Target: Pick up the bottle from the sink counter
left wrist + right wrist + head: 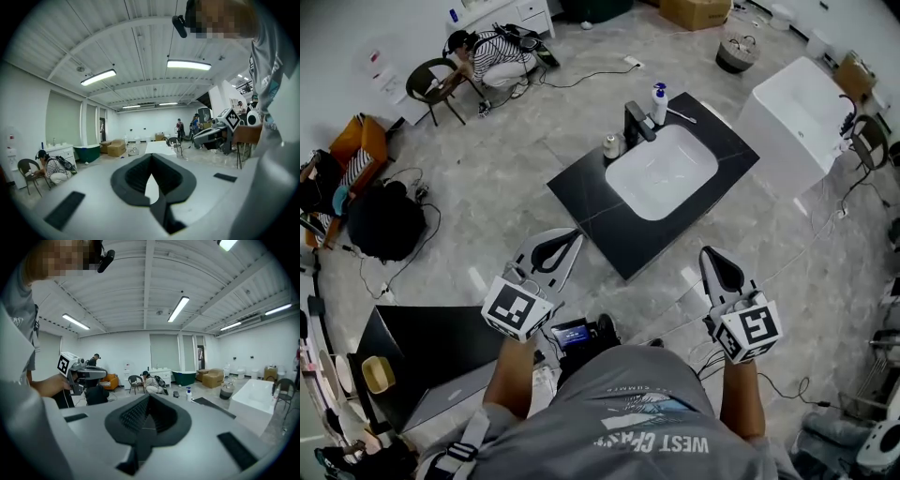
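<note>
The white bottle (659, 105) with a blue pump top stands at the far edge of the black sink counter (581, 187), beside the black faucet (636, 122). A small pale cup (612, 145) sits left of the faucet. In the right gripper view the bottle (188, 393) shows small and far off. My left gripper (570, 238) and right gripper (713, 257) are held close to my body, short of the counter's near edge. Both have their jaws together with nothing between them, as seen on the left gripper (151, 177) and the right gripper (146, 417).
A white bathtub (797, 117) stands right of the counter. A black table (431, 347) lies at lower left. Cables (412, 253) trail over the floor. A person (492, 56) crouches by a chair (429, 82) at the far left. A basket (737, 54) sits at the back.
</note>
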`<action>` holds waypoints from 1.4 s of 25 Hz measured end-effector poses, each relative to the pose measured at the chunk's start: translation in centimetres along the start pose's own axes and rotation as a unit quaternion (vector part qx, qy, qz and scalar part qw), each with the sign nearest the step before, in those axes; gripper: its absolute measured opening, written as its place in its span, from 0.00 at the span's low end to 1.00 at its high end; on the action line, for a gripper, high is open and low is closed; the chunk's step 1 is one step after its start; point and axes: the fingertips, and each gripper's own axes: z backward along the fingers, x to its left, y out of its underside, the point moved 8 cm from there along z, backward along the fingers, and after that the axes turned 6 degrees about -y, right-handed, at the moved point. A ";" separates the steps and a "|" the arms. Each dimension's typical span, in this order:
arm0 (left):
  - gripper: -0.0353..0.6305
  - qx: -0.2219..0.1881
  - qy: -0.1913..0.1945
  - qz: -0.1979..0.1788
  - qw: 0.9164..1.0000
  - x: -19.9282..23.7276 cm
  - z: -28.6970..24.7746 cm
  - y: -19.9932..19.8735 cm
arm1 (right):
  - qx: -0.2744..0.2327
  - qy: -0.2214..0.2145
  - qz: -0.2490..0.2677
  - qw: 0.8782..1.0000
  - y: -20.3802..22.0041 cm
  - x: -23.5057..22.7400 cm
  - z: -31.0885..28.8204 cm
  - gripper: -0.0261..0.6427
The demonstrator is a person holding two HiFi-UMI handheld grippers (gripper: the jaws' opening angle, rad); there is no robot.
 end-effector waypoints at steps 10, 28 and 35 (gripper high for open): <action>0.06 -0.017 0.032 0.007 0.999 5.6 -0.8 1.1 | 0.004 0.038 0.017 0.999 -2.4 1.8 -4.0 0.04; 0.06 0.026 -0.056 0.022 0.998 9.0 -5.0 1.9 | 0.005 -0.062 0.023 0.998 -4.1 -6.1 -13.4 0.04; 0.06 0.052 -0.094 0.028 0.994 9.2 -9.6 2.8 | 0.007 -0.111 0.011 0.994 -3.4 -11.4 -17.1 0.04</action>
